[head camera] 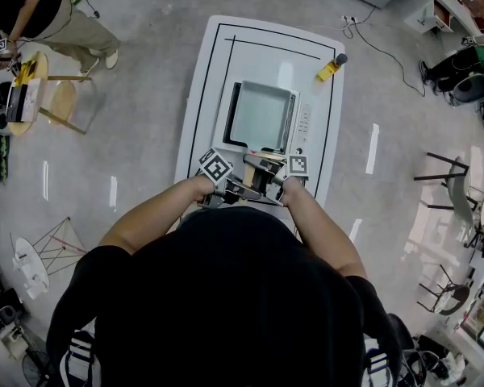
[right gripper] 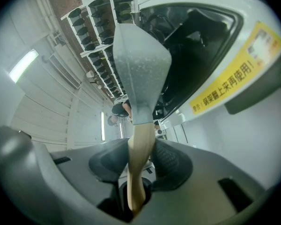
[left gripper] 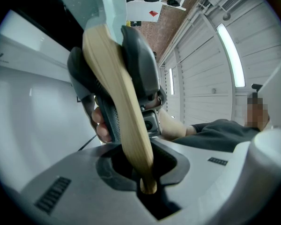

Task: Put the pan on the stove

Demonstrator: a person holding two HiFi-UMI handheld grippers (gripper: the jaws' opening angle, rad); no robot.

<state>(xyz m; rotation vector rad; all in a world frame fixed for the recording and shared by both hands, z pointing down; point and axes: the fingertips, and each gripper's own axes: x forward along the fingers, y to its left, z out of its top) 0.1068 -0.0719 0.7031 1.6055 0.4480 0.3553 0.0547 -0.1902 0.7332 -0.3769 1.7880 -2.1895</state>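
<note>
Clamped tight with left gripper (left gripper: 147,175) and right gripper (right gripper: 138,172) on the 1 wooden handle (left gripper: 126,107) of the pan (head camera: 260,115); could twist or skid off the stove (head camera: 306,123) if let go unevenly.

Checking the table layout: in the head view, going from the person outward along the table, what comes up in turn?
Left gripper and right gripper side by side → pan → yellow tool.
</note>
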